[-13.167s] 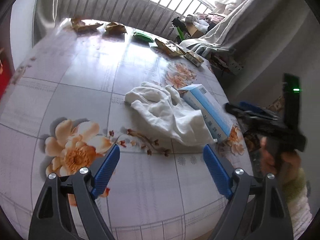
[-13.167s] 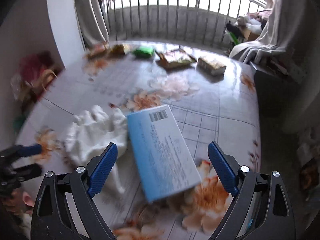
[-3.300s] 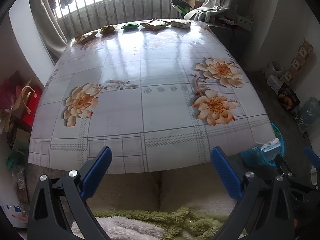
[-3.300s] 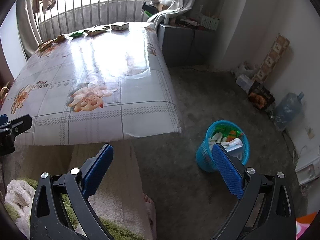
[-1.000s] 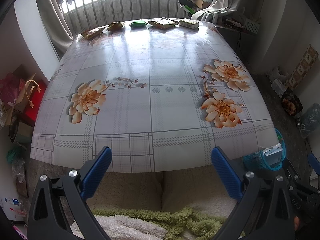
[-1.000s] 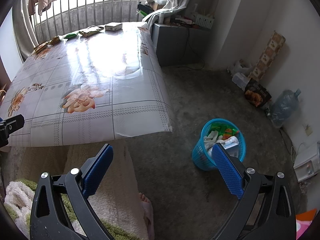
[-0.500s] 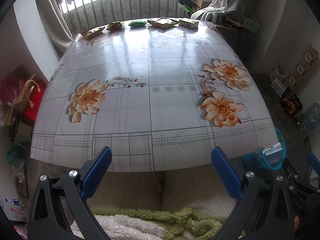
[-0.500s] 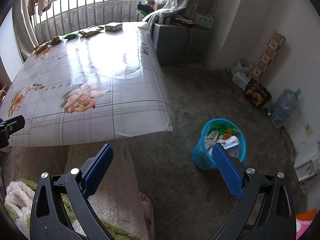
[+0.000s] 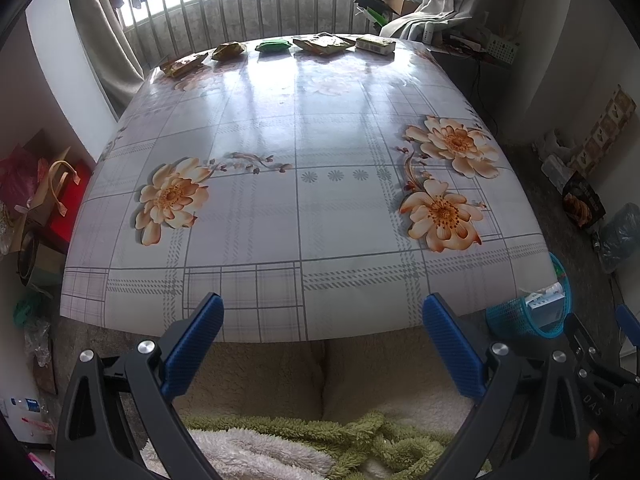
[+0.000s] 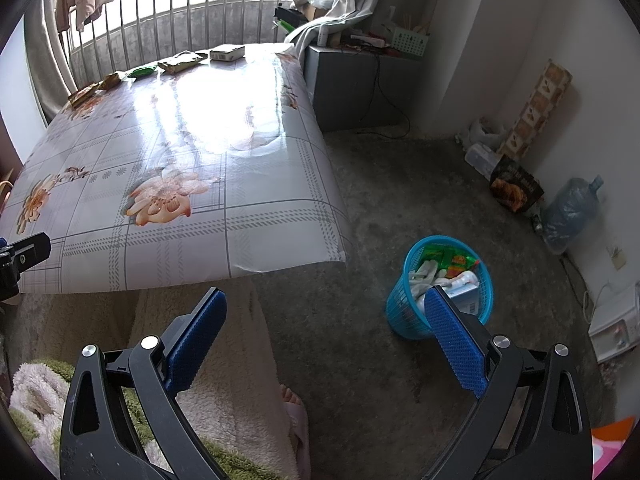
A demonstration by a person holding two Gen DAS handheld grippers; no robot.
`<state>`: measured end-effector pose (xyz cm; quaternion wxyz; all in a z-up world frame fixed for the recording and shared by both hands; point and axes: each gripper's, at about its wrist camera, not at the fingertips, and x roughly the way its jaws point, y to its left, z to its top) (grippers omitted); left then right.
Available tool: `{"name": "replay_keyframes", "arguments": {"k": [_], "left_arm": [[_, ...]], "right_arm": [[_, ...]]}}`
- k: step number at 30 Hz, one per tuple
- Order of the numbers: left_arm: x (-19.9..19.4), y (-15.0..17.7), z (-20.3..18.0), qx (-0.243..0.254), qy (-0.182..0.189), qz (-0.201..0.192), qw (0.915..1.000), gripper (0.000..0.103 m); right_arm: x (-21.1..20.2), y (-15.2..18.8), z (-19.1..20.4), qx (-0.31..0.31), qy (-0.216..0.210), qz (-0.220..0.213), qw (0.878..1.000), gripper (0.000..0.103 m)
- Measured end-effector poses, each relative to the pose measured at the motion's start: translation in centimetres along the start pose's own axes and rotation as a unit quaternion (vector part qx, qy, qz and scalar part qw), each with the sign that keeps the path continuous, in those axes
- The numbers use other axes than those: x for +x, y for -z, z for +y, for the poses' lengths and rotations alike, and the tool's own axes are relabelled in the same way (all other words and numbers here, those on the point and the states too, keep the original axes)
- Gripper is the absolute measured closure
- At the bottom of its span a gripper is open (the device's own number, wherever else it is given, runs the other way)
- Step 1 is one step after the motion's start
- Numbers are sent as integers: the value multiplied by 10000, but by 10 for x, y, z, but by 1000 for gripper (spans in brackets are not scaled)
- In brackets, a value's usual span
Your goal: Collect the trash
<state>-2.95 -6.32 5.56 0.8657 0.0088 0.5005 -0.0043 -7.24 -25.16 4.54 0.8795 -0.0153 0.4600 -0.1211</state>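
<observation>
Two blue-padded fingers of the left tool (image 9: 320, 344) are seen spread wide and empty above the near edge of the worktop (image 9: 304, 208), from which the white cloth and blue box seen earlier have been cleared, while five packets (image 9: 320, 44) remain along its far edge; "DAS" can be read on the neighbouring tool's body. From the right wrist, the right tool (image 10: 324, 336) is likewise held wide and empty, and the cleared trash is judged to lie in the blue basket (image 10: 400, 308) on the floor, its box label being too small to read
</observation>
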Motion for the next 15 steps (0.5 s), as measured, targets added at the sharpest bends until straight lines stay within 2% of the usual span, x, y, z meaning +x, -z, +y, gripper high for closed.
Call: {"name": "replay_keyframes", "arguments": {"k": [15], "left_arm": [[0,-1,-1,33,22,10,10000,5]], "right_arm": [[0,0,-3,15,-27,9,10000,8]]}}
